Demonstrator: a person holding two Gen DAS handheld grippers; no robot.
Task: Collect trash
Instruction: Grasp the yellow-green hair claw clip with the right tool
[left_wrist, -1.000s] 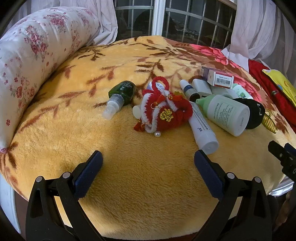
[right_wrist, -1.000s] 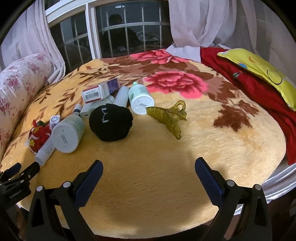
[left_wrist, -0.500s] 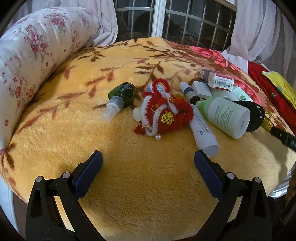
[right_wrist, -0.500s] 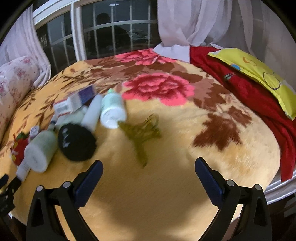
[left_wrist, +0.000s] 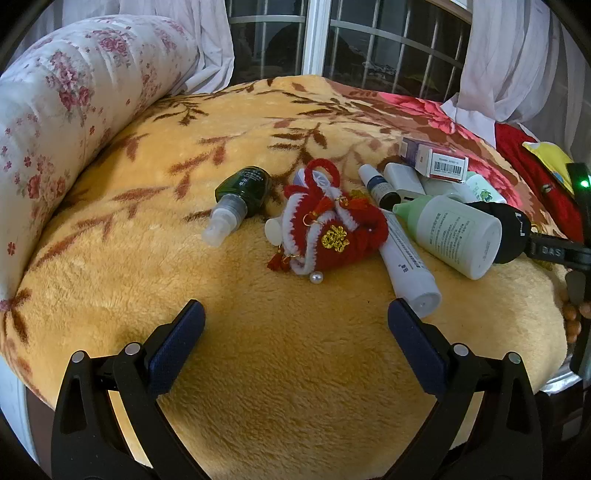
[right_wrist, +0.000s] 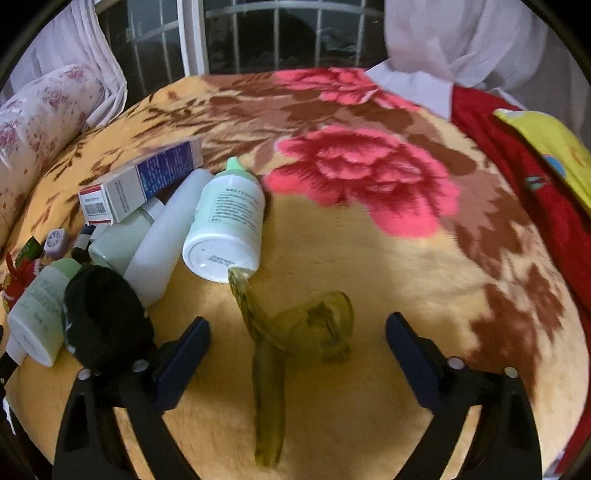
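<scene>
**Hair claw framed by the closing right hand-held gripper**

On the bed's yellow blanket (right_wrist: 369, 266), a green hair claw (right_wrist: 295, 332) is bracketed by the right hand-held gripper (right_wrist: 298, 332); its jaws are closing, but the pads are not yet pressed on it. A white bottle (right_wrist: 225, 225) is touched by the claw's tip. The left hand-held gripper (left_wrist: 296, 325) is held wide apart and empty, near a red knitted pouch (left_wrist: 332, 229).

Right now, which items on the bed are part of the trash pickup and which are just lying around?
Likely in play:
- yellow-green hair claw, between the closing right gripper pads, not yet pinched
- green-capped bottle
- barcode box
- white tube
- dark green spray bottle

Just lying about:
- floral bolster
- yellow pillow
- red cloth
- blanket
</scene>
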